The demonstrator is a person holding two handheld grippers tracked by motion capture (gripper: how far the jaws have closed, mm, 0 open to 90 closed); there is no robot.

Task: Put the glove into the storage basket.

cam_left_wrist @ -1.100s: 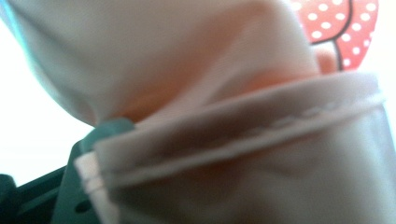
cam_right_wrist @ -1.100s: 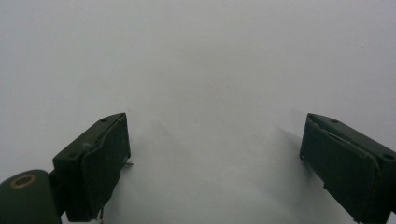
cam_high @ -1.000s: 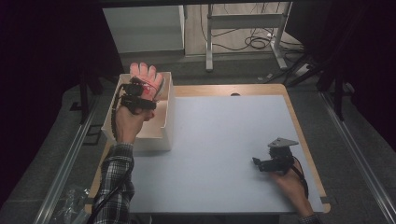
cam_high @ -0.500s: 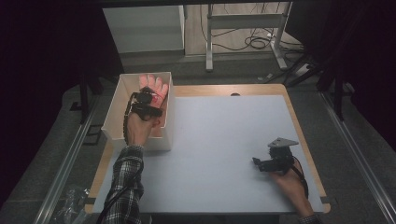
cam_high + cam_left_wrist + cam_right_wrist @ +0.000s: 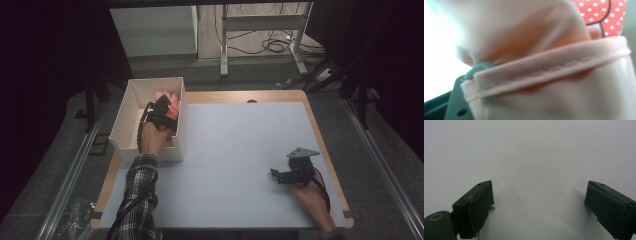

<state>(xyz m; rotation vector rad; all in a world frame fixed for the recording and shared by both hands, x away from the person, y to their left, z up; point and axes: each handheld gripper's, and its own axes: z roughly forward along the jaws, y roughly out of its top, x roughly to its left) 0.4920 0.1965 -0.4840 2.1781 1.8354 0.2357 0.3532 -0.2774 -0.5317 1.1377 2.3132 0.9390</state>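
Since the earlier frames the left claw [image 5: 162, 111] has drawn back toward the person and sunk lower into the white box [image 5: 126, 117], carrying the pink fabric item [image 5: 170, 102] down with it; the right claw [image 5: 284, 175] has not shifted.

In the left gripper view the left claw is pressed right up against the fabric [image 5: 554, 75] — a stitched hem runs across the frame, and a red patch with white dots [image 5: 604, 15] peeks out at the top. One dark jaw edge shows at lower left with cloth lying over it, so it appears clenched on the fabric, though the blur leaves some doubt. From above, the fabric sits at the far end of the box, beside its right wall, partly under the claw.

The right claw rests low over the bare white desk [image 5: 240, 150] near the person's right, its jaws [image 5: 539, 207] spread wide with nothing between them.

The likely trouble lies with the cloth: soft and loose, it could cling to a jaw on release and lift back out, or drape over the box wall. A push from the forearm against the light box could also slide it off the desk's left edge.
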